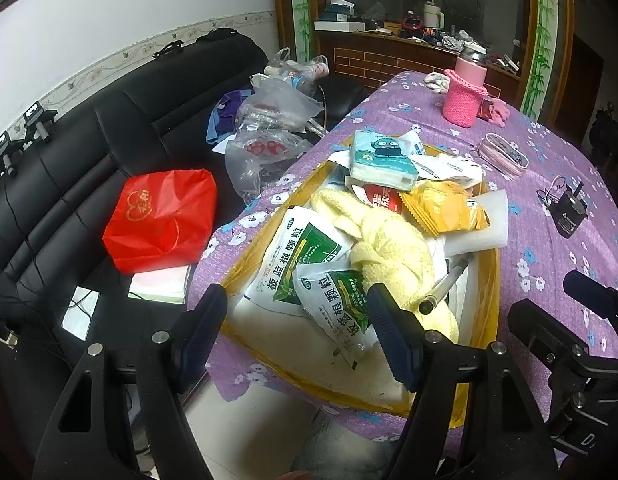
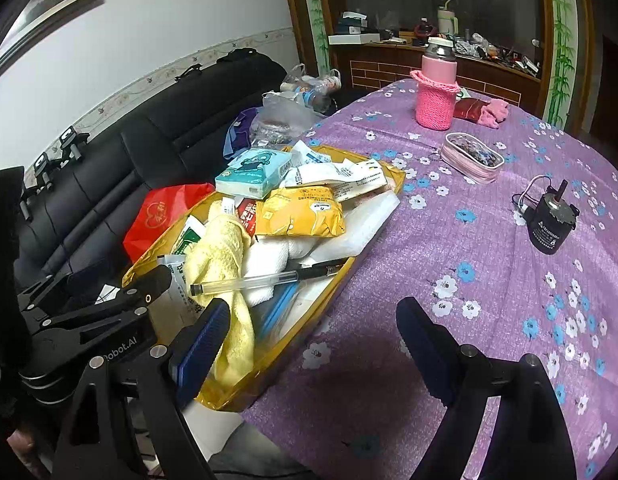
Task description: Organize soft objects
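Note:
A yellow-rimmed tray (image 1: 491, 320) at the near left edge of the table holds a pile of soft things: a yellow towel (image 1: 393, 256), two white-green medicine sachets (image 1: 309, 256), a tissue pack (image 1: 383, 160), an orange snack bag (image 1: 445, 208), white foam (image 1: 485, 220) and a pen (image 1: 445, 286). The tray (image 2: 333, 292), towel (image 2: 225, 264), tissue pack (image 2: 253, 172), snack bag (image 2: 301, 212) and pen (image 2: 261, 280) also show in the right wrist view. My left gripper (image 1: 297, 336) is open and empty just above the tray's near end. My right gripper (image 2: 309, 344) is open and empty over the tablecloth beside the tray.
The table has a purple flowered cloth (image 2: 489, 280). On it stand a pink knitted bottle sleeve (image 2: 435, 96), a pink pencil case (image 2: 471, 160), a black motor (image 2: 547, 220) and pink gloves (image 2: 495, 112). A black sofa (image 1: 89, 160) at left holds a red bag (image 1: 161, 220) and plastic bags (image 1: 269, 120).

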The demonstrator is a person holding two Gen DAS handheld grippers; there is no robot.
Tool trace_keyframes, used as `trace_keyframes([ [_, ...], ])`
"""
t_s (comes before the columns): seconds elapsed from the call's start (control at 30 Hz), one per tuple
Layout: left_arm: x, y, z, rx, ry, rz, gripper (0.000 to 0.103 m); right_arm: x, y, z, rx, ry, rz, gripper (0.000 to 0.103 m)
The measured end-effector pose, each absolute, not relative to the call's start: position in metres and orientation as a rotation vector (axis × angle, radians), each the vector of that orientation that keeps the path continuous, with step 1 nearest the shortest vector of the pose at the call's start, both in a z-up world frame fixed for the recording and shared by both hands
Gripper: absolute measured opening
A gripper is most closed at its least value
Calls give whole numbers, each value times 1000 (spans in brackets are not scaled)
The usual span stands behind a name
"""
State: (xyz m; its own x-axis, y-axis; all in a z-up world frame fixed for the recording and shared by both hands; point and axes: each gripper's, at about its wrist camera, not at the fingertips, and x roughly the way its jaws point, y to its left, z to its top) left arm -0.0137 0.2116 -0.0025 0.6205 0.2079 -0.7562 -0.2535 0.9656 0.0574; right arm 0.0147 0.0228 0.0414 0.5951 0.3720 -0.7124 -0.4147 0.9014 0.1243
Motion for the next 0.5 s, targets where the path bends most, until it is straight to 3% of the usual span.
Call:
trace_keyframes([
  [0.5, -7, 212, -9, -45, 891, 281, 72, 17, 25, 39, -51, 823, 460, 86],
])
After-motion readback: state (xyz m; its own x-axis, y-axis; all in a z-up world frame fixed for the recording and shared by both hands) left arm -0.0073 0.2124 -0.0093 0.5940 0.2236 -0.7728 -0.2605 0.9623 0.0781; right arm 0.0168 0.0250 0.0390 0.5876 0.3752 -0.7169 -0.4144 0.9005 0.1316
